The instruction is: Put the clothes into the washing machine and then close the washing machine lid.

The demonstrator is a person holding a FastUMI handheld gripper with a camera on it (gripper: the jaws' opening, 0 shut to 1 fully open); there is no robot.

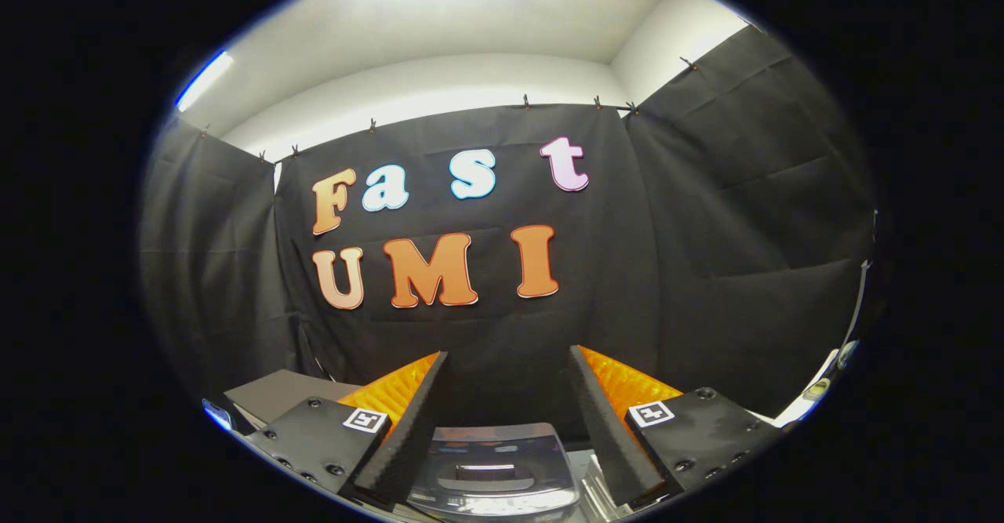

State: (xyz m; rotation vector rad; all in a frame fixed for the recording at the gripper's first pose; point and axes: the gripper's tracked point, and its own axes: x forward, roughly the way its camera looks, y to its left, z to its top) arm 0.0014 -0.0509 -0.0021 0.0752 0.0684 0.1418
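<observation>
Gripper view, gripper (508,366) fingers spread wide with nothing between them, washing machine (492,468) low between the fingers — glossy lid lying flat, black cloth wall (706,233) beyond, grey box (274,394) off left

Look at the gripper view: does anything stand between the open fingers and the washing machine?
Nothing visible does. The hand-held gripper is open, its fingers apart and holding nothing. The washing machine shows low in the gap between them, with only the booth's black wall beyond. No clothes can be made out here.
</observation>
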